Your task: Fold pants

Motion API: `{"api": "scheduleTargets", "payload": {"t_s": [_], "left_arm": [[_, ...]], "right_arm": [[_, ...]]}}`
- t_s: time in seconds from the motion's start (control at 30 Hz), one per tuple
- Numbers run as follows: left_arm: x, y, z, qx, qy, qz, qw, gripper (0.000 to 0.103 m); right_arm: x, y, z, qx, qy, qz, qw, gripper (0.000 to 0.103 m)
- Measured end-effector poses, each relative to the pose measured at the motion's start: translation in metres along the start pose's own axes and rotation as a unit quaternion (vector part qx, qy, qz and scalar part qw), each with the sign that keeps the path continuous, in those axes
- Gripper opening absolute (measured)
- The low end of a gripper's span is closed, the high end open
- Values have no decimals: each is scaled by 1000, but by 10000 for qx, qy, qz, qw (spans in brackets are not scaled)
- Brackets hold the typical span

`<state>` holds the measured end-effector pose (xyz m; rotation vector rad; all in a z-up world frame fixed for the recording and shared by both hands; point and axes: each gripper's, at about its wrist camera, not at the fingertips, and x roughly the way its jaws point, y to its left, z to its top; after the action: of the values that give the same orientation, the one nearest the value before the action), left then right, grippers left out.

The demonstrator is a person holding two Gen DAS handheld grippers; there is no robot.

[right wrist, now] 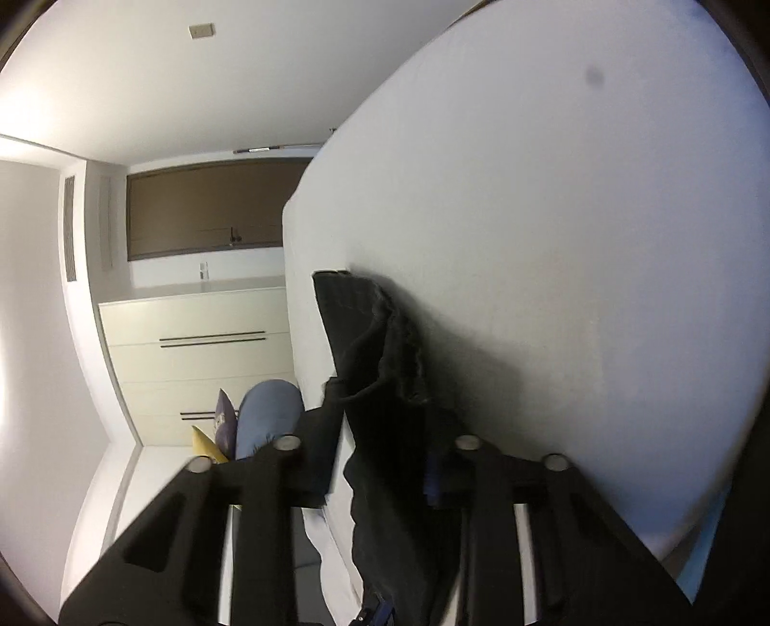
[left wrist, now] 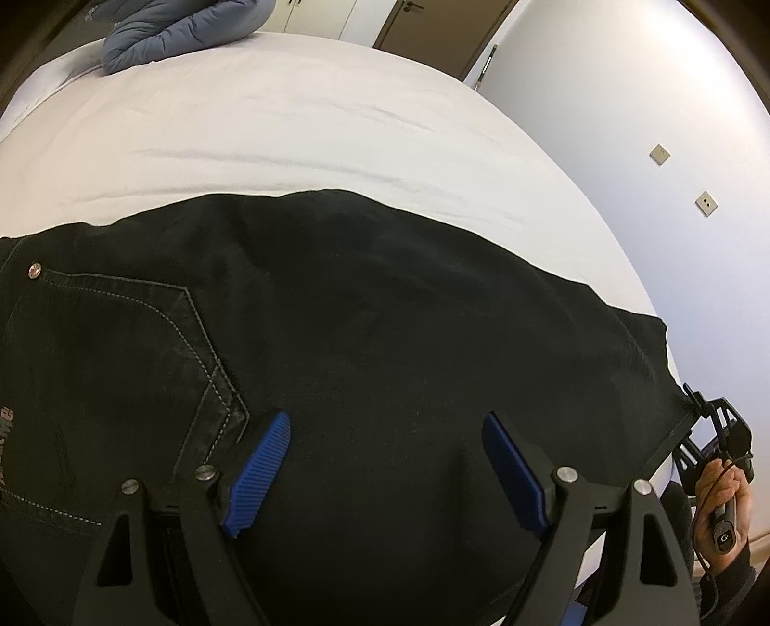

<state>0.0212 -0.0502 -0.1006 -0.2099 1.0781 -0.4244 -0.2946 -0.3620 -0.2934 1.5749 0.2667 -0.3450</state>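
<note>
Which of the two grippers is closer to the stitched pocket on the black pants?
Left. The left gripper hovers open over the pants right beside the stitched pocket. The right gripper is far off, closed on the pants' leg end at the bed edge.

— What sort of place is this?

— A bedroom in a home. A bed point(left wrist: 288, 120) with a white sheet fills most of both views, and a blue-grey quilted bundle point(left wrist: 183, 29) lies at its far end.

— Anything besides the bed?

— A cream wardrobe point(right wrist: 202, 346) with long dark handles stands by the wall, cushions point(right wrist: 216, 428) sit near it, and there is a brown door point(left wrist: 433, 29), plain white walls and wall sockets point(left wrist: 706, 203).
</note>
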Motion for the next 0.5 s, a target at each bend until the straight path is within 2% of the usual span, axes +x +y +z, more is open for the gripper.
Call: {"api": "scheduleTargets", "payload": {"t_s": [0.07,0.13,0.17,0.27,0.33,0.43,0.47,0.5], "left_arm": [[1,0,1,-34,2,-13,10000,84],[2,1,1,-84,-5,-45,10000,84],[2,2,0,-101,-7,-55,9999,84],[3,2,1,-108,-10,-64,9999,84],[4,1,1,-135,-20,-103,9999,85],[1,5,2,-220,-36,-202,9995,85],[0,7,2,-267,-43,-243,9993,85],[-2,9,2,-317,-50,-271,9991,85]], "right_arm": [[-2,2,-2,-82,-44,-111,9999,12],[24,27,-31,-285,-94,-356,9989,9],[15,48,-34,-348,-105,-417,9985,8],[0,58,-44,-786,-184,-757,9939,7],[-9,75,-55,-1300,-262,-1035,9858,6],[-6,118,-80,-2231,-249,-1322,9655,6],[-1,137,-96,-2749,-182,-1429,9506,6],[6,158,-125,-3452,-51,-1525,9260,6]]}}
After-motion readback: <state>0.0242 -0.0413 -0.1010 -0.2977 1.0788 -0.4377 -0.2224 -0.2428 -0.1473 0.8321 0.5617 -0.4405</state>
